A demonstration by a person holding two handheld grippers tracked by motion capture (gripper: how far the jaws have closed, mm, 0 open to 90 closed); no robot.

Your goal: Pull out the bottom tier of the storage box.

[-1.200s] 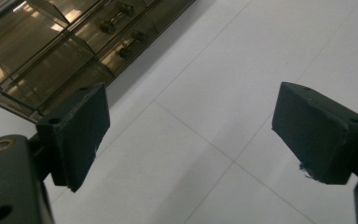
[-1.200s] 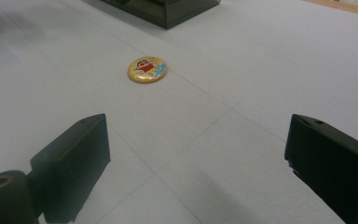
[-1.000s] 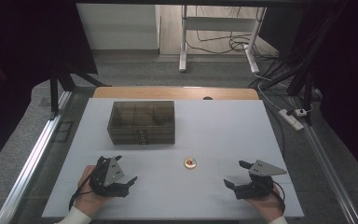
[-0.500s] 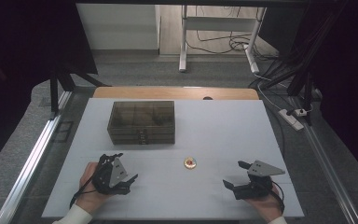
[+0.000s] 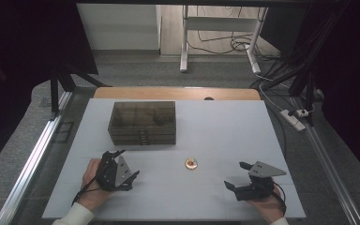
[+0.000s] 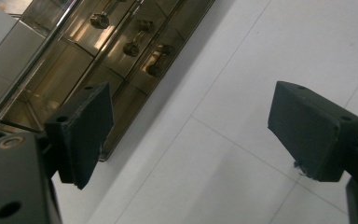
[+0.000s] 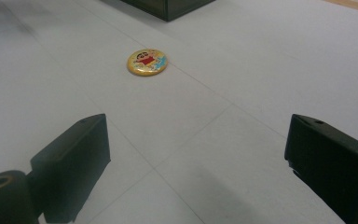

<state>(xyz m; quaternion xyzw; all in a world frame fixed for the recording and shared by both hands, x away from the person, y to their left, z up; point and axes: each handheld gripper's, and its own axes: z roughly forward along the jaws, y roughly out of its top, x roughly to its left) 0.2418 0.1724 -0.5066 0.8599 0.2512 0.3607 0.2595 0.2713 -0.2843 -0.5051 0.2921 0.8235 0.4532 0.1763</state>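
- Tongs on both sides are gaping wide and holding nothing: the left tongs are sitting near the drawer box, the right tongs lying farther from it.
- Between them, in front of the drawer box on the worktop, the badge is lying flat and untouched.
- Judging by this, the approach is only starting; next, the right tongs need reaching to the badge and straddling its thin edge.

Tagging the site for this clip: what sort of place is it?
Probably a lab or recording room, not a home: a bare white table under a fixed camera, cables loose on the floor, a power strip beside the table.
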